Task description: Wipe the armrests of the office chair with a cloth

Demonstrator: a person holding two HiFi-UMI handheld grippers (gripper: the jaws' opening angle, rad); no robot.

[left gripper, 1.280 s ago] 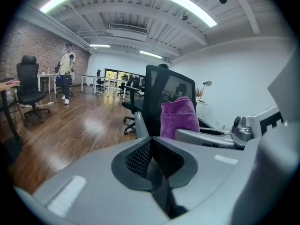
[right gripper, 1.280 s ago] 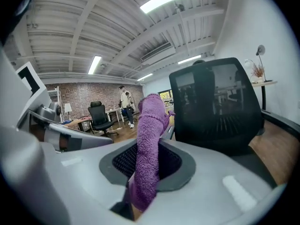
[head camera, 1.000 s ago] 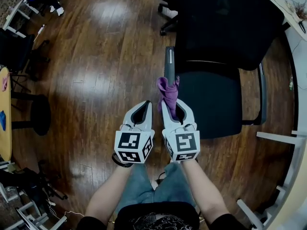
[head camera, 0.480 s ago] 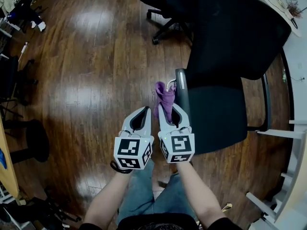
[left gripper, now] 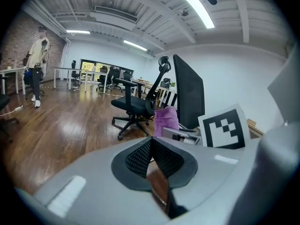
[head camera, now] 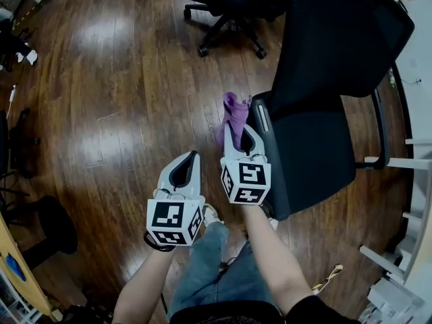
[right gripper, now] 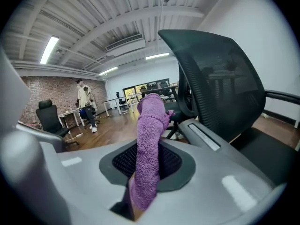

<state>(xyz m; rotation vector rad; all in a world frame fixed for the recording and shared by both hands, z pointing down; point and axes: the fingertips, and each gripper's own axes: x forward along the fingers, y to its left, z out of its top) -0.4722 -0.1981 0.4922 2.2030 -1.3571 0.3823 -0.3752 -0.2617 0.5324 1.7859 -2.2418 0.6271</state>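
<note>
A purple cloth (head camera: 234, 112) beside the armrest (head camera: 261, 121)
The right gripper (head camera: 241, 131) pinches the purple cloth; the left gripper (head camera: 190, 156) is closed, holding nothing.

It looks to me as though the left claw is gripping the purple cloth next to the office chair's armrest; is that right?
Not quite: the right claw grips the purple cloth, as the right gripper view shows. The left claw is shut with nothing in it. The rest holds: the cloth is next to the armrest.
</note>
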